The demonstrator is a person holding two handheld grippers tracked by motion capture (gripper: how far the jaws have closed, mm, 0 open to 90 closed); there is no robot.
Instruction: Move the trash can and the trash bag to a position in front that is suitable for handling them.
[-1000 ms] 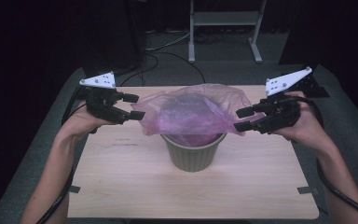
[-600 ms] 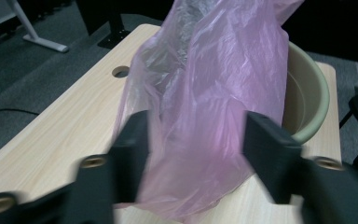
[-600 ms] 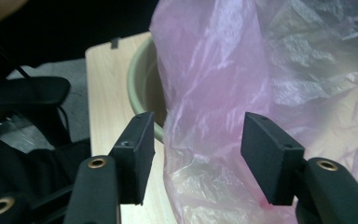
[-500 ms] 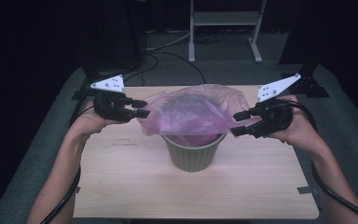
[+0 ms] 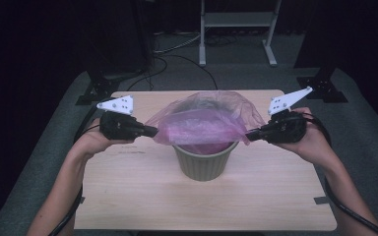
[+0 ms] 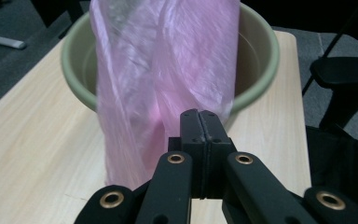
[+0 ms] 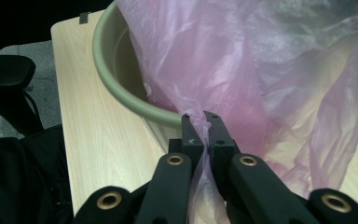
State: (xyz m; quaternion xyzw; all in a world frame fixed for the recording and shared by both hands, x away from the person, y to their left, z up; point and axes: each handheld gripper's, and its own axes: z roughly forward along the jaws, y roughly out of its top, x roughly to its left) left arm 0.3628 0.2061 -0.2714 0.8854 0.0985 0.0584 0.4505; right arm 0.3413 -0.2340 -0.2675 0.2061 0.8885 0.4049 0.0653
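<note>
Stretching sideways between left gripper (image 5: 152, 131), right gripper (image 5: 250, 136), pink bag (image 5: 204, 123) over bin (image 5: 204, 164)

A thin, translucent pink plastic bag (image 5: 204, 123) draped over and into a round olive-green bucket (image 5: 204, 164), its rim stretched out wide to the left and right above the bucket's mouth. The bucket stood upright near the middle of the light wooden counter (image 5: 128, 196).

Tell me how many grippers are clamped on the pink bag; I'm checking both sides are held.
2. The left gripper is shut on the pink bag at its left edge, the right gripper on its right edge, above the green bin.
</note>
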